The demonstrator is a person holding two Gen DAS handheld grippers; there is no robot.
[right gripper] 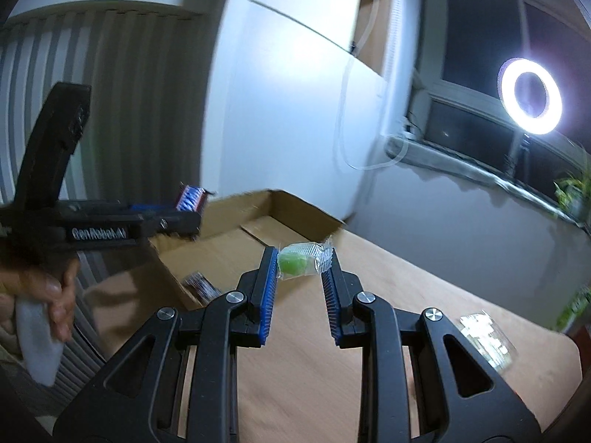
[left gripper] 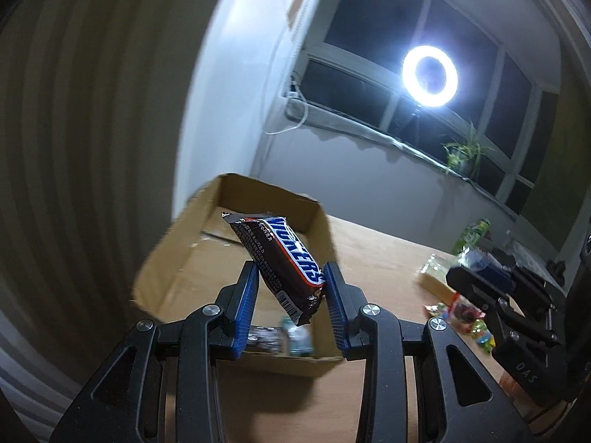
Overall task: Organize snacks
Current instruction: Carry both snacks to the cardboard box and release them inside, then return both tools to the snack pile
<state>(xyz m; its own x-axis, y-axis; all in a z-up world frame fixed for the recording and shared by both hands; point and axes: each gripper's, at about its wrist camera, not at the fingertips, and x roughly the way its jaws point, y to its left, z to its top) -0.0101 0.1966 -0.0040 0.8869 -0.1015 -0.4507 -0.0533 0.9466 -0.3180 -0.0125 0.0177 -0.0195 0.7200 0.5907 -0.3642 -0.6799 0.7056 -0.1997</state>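
Clearly "SNICKERS" bar [left gripper: 284, 258], "GenRobot.AI" hand-held gripper [right gripper: 188, 214]

Bench and what I see lying on it

I'm looking at a light wooden bench [left gripper: 376, 258] with an open cardboard box [left gripper: 173, 254] resting on its left side, near the wall. From the left wrist view, a pale yellowish packet [left gripper: 436, 271] lies to the right of the box, and just beside it a small heap of bright wrapped candies [left gripper: 476, 326]. A green packet [left gripper: 472, 234] sits farther back near the bench's far edge. From the right wrist view, a clear packet of pale pieces [right gripper: 484, 339] lies on the bench toward its right side, well apart from the box.
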